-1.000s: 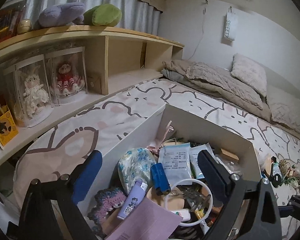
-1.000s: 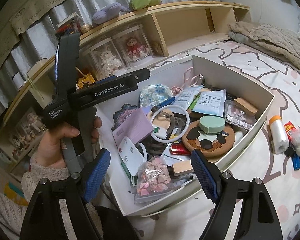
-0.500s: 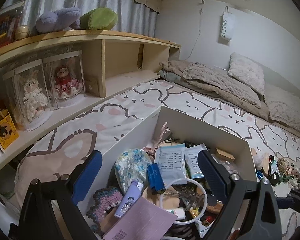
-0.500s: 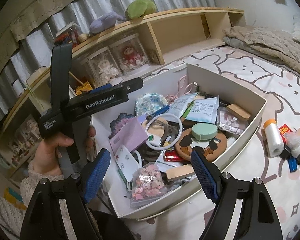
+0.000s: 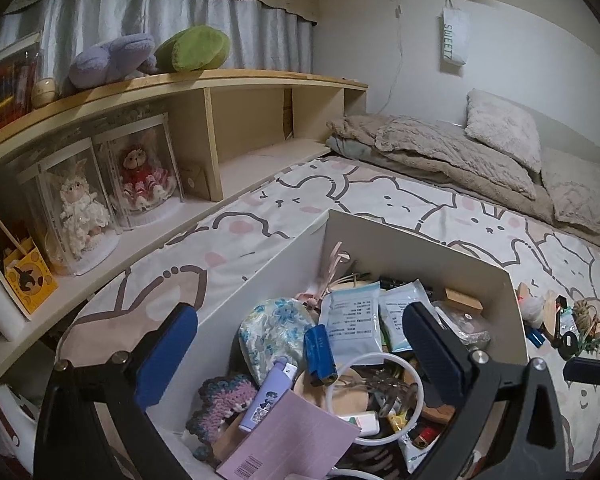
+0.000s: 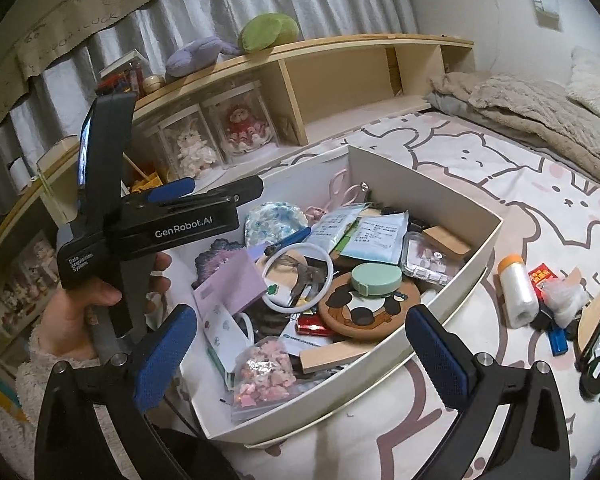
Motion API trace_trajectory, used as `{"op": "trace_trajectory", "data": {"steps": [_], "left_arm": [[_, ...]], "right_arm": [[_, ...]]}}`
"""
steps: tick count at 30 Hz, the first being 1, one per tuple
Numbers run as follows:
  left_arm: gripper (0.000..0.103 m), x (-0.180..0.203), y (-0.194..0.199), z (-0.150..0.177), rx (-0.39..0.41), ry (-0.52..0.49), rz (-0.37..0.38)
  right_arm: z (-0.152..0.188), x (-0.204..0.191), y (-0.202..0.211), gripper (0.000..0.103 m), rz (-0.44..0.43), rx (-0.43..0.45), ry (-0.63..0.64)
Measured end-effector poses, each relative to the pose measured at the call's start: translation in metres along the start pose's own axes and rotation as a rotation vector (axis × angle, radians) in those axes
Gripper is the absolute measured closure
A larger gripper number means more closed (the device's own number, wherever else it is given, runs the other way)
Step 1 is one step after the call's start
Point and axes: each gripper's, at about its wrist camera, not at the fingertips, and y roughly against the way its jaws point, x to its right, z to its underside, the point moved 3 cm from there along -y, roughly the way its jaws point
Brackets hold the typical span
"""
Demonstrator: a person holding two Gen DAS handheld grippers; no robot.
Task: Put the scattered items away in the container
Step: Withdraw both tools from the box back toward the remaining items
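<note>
GenRobot.AI lettering on left gripper (image 6: 204, 192), SWEETZ bag (image 5: 453, 40) on wall

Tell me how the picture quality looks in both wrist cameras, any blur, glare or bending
Left wrist view: dim indoor light, strong fisheye bending of the wooden shelf, dark corners; the white box is sharp. Right wrist view: same bowing along the curtain, no harsh glare, slight softness on the loose items at the right edge.

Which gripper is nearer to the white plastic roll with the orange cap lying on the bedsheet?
Right. The right gripper hovers over the box's near edge, the roll just beyond it; the left gripper is across the box, over its far side.
</note>
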Motion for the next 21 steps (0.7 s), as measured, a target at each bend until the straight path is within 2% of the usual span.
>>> {"op": "trace_trajectory", "data": {"steps": [13, 21], "left_arm": [[0.000, 0.006, 0.006, -0.001, 0.003, -0.015, -0.021], [0.000, 0.018, 0.012, -0.004, 0.013, -0.019, 0.007]], "right_arm": [[-0.003, 0.009, 0.009, 0.000, 0.020, 0.025, -0.018], [-0.005, 0.013, 0.018, 0.000, 0.041, 0.047, -0.030]]}}
